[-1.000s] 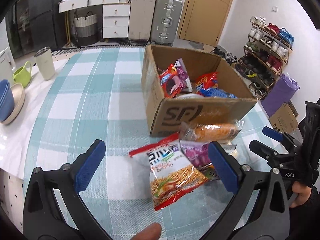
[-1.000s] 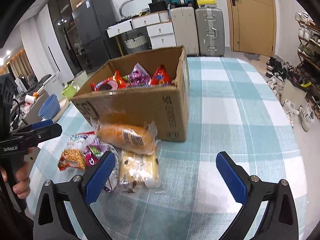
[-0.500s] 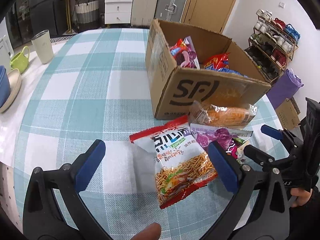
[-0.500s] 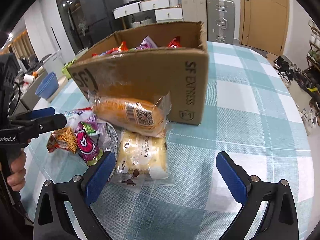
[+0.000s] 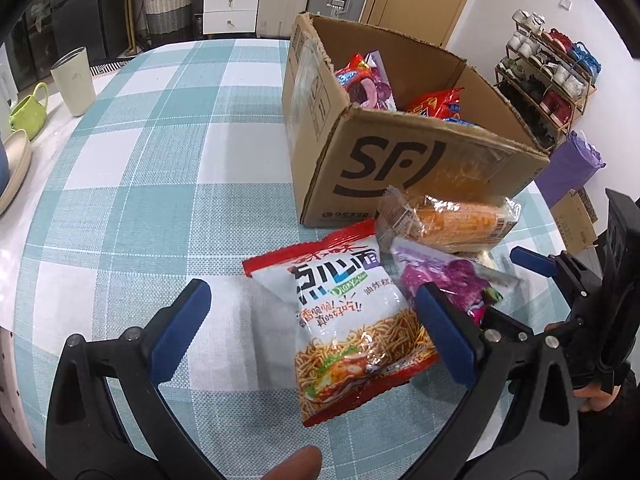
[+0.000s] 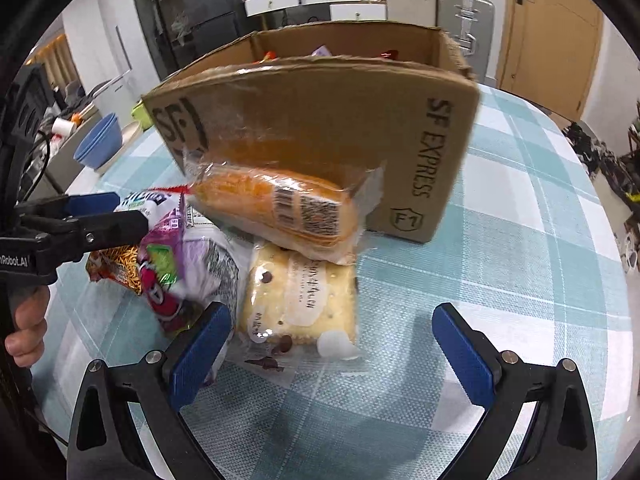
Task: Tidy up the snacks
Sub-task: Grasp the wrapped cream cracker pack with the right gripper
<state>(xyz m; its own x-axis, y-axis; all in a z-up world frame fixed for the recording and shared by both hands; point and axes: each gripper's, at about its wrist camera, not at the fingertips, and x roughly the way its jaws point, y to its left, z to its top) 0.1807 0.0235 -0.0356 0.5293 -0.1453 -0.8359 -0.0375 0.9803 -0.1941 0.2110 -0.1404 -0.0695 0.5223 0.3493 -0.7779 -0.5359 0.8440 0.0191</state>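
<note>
Snacks are lying in a loose pile on the checked worktop (image 5: 160,200), just in front of the cardboard box (image 5: 400,168), which is already holding several packets. A noodle packet (image 5: 352,316) is sitting between the wide-spread fingers of the left gripper (image 5: 312,336), untouched by either pad. A purple packet (image 5: 444,280) is lying beside it, and an orange bread roll in clear wrap (image 6: 276,208) is leaning against the box wall, overlapping a pale cake packet (image 6: 300,300). The right gripper (image 6: 332,352) is hovering with jaws wide apart, the cake packet lying just ahead of its fingers.
</note>
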